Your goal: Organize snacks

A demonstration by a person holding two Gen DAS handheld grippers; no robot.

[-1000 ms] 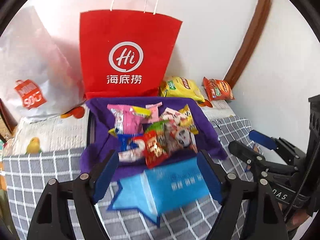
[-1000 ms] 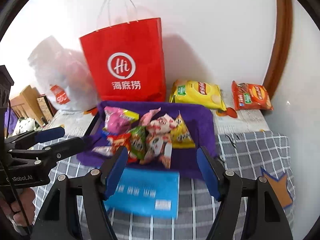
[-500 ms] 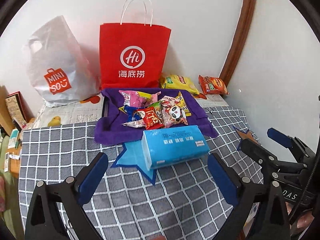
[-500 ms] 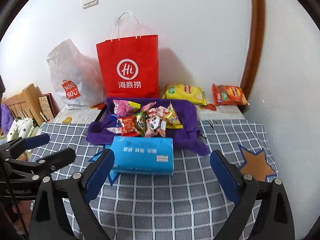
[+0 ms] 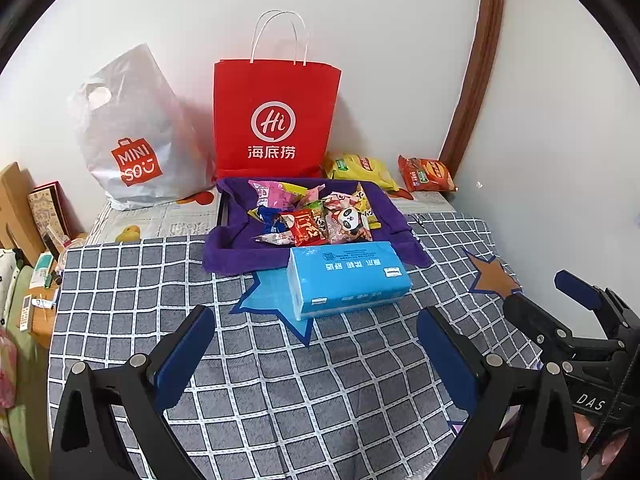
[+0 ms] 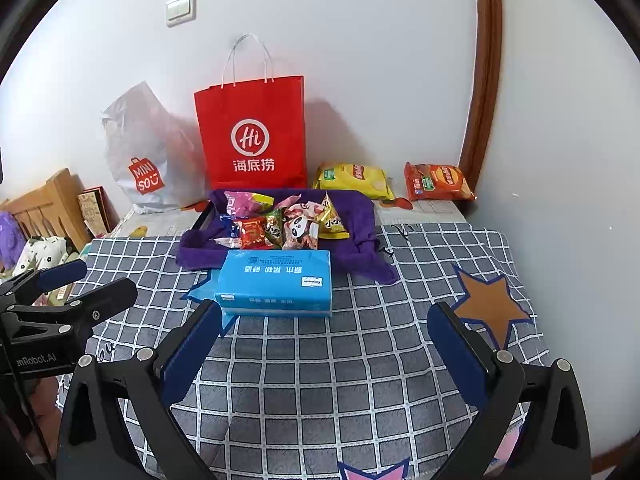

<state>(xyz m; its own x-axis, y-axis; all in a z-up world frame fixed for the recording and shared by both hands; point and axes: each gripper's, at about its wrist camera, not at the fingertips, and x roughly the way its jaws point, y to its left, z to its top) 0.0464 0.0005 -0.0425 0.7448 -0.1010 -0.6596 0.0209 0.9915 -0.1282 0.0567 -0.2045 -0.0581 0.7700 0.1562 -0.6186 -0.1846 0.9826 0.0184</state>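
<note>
Several small snack packets [image 5: 316, 216] lie piled on a purple cloth-lined tray [image 5: 228, 248] at the table's back; the pile also shows in the right wrist view [image 6: 280, 224]. A blue tissue pack [image 5: 348, 276] lies just in front of the tray, also seen in the right wrist view [image 6: 276, 282]. A yellow chip bag [image 6: 354, 180] and an orange chip bag [image 6: 438, 182] lie against the wall. My left gripper [image 5: 316, 352] and right gripper [image 6: 324, 344] are both open and empty, held above the checked tablecloth well short of the tissue pack.
A red paper bag [image 5: 276, 120] and a white plastic bag [image 5: 132, 136] stand against the wall behind the tray. The wall closes the right side. The table's left edge drops to a wooden headboard [image 6: 44, 208] and clutter.
Both grippers have pulled back and up from the tray and tissue pack, and their jaws have opened wider. The tissue pack now lies free on the table.
</note>
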